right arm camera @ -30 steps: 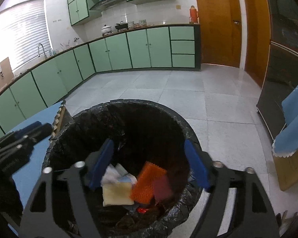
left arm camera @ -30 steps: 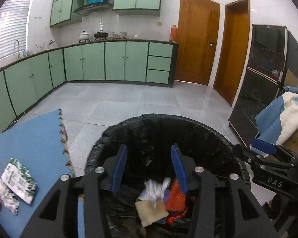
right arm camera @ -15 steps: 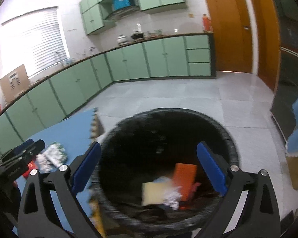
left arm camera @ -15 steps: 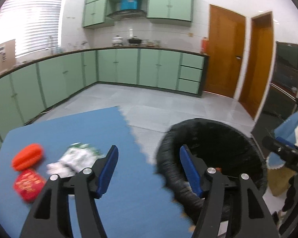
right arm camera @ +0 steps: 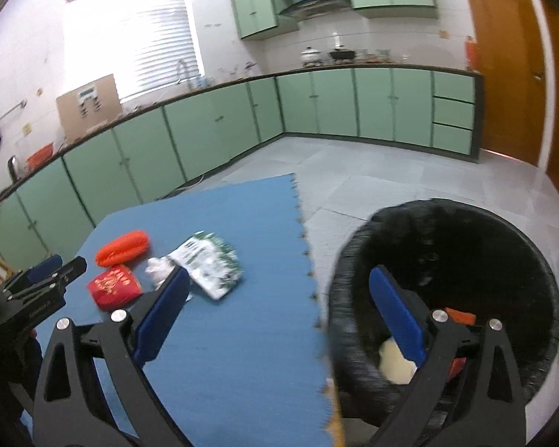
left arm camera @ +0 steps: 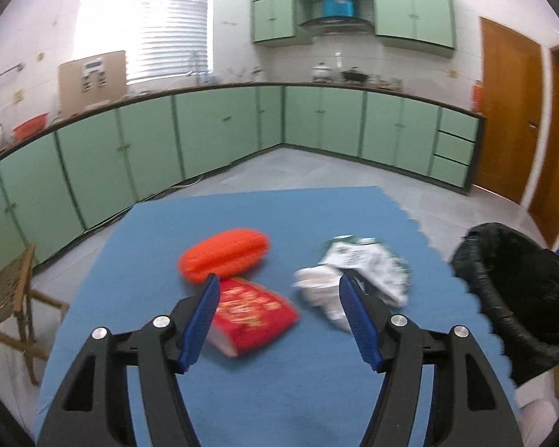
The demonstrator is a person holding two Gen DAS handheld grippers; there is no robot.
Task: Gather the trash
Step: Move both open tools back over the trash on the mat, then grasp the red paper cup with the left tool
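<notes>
On blue mat [left arm camera: 279, 391], red packet [left arm camera: 255, 314], orange ribbed piece [left arm camera: 225, 259], crumpled green-white wrapper [left arm camera: 365, 264]

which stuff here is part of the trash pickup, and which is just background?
Job:
orange ribbed piece
red packet
crumpled white tissue
green-and-white wrapper
black-lined trash bin
left gripper, open
right gripper, open

Background:
blue mat
wooden stool
cardboard box
green cabinets

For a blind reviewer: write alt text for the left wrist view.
The open left gripper hovers over a blue mat above a red packet, with an orange ribbed item, crumpled white tissue and green-white wrapper nearby.
</notes>
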